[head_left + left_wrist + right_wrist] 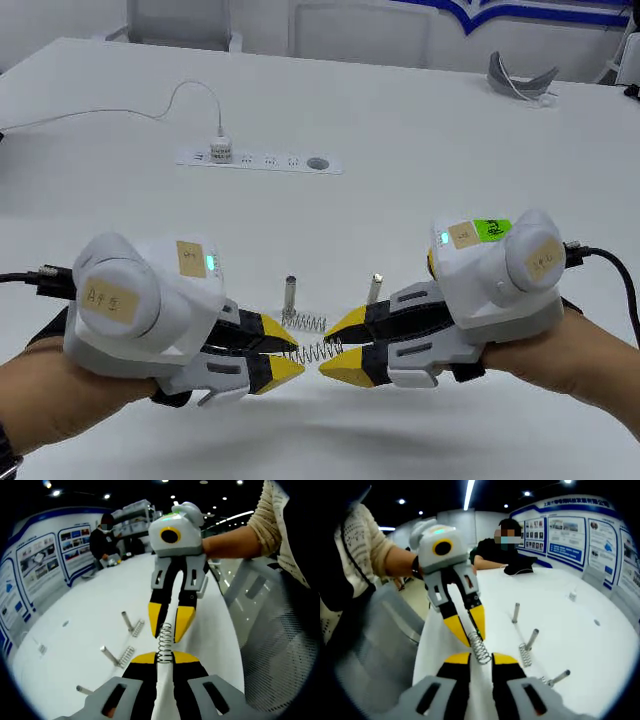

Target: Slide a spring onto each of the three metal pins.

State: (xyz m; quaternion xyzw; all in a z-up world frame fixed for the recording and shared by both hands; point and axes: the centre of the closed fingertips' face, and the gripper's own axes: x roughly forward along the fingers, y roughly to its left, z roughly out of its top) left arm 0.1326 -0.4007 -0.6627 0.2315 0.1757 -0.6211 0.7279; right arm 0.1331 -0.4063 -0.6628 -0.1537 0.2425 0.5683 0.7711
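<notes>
A small steel spring [315,352] hangs in the air between the two grippers. My left gripper [300,356] is shut on its left end; its yellow pads pinch the coil [164,647] in the left gripper view. My right gripper [327,352] faces it, open, with its fingertips to either side of the spring's other end [479,649]. Behind them two metal pins [291,293] [374,290] stand upright on the white table, and a second spring [303,322] lies flat by the left pin. The gripper views show three pins [109,655] [532,639] in a row, with loose springs [126,656] beside them.
A white power strip [258,159] with a plug and cable lies farther back on the table [420,170]. A grey curved object [520,78] sits at the far right. A person [507,545] sits at the table's far end. A mesh chair [280,630] stands beside the table.
</notes>
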